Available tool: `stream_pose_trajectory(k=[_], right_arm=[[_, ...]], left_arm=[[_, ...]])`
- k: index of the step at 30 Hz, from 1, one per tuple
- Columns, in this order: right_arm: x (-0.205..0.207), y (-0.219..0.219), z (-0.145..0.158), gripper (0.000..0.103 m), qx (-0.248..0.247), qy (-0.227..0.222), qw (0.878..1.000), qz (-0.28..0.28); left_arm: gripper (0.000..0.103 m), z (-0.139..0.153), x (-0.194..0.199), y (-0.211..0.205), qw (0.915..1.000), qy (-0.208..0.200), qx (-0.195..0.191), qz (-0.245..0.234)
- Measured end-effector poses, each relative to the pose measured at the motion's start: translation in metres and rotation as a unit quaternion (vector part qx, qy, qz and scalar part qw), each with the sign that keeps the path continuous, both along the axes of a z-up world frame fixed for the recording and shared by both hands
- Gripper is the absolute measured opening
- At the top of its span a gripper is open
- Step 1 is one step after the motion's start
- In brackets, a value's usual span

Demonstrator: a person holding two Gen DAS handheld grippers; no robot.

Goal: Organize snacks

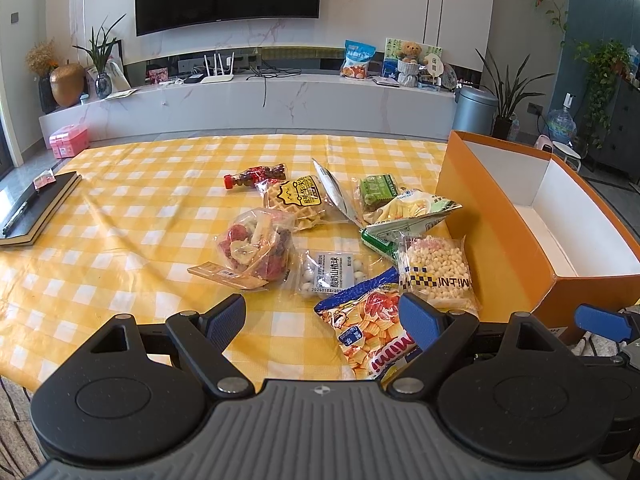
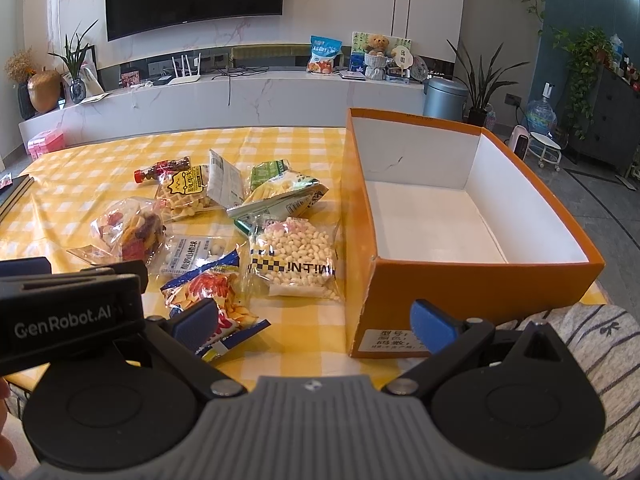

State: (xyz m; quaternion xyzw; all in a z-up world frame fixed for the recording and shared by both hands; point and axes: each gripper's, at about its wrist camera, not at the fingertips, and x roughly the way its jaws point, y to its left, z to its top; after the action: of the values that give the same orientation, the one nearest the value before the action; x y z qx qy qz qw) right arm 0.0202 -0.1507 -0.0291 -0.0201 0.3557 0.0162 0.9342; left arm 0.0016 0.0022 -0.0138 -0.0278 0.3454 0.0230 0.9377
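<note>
Several snack packs lie in a heap on the yellow checked tablecloth: a Mimi chips bag, a clear bag of white puffs, a yogurt ball pack, a dried fruit bag, a waffle pack, a red-capped bottle and green packs. An open orange box with an empty white inside stands to their right. My left gripper is open and empty, just before the chips bag. My right gripper is open and empty at the box's near left corner.
A black notebook with a pen lies at the table's left edge. The left gripper's body fills the lower left of the right wrist view. Striped fabric sits by the box's near right. A TV console stands beyond the table.
</note>
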Motion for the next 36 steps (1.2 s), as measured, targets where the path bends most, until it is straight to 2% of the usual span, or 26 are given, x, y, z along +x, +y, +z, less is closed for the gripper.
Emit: stream_pose_trajectory(k=[9,13,15,17,19,28,33,35,36], right_arm=[[-0.001,0.001,0.0,0.1,0.0,0.0,1.0,0.001],[-0.009,0.013,0.007,0.1,-0.027,-0.03,0.999,0.022],[-0.011,0.016,0.011,0.1,-0.018,-0.034,0.999,0.033],[-0.012,0.017,0.012,0.1,0.012,-0.031,0.999,0.042],[-0.012,0.019,0.011,0.1,0.039,-0.024,0.998,0.043],[-0.003,0.036,-0.01,0.1,0.076,0.002,0.996,0.038],[0.01,0.041,-0.024,0.098,0.073,0.026,0.997,0.019],[0.017,0.045,-0.033,0.086,0.07,0.05,0.996,0.017],[0.021,0.048,-0.038,0.084,0.071,0.062,0.995,0.02]], left_arm=[[0.101,0.0,0.0,0.003,1.0,-0.002,-0.001,-0.005],[0.101,0.002,0.001,0.016,0.9999,0.001,-0.013,-0.005],[0.101,0.004,0.002,0.023,0.9998,0.001,-0.017,-0.003],[0.101,0.006,0.003,0.027,1.0,-0.002,-0.007,0.005],[0.101,0.007,0.004,0.03,0.9999,-0.005,0.001,0.01],[0.101,0.0,0.01,0.047,0.9997,0.01,-0.019,0.009],[0.101,-0.005,0.015,0.058,0.9993,0.013,-0.031,0.013],[0.101,-0.007,0.017,0.062,0.9992,0.014,-0.034,0.017],[0.101,-0.009,0.018,0.064,0.9991,0.016,-0.034,0.019]])
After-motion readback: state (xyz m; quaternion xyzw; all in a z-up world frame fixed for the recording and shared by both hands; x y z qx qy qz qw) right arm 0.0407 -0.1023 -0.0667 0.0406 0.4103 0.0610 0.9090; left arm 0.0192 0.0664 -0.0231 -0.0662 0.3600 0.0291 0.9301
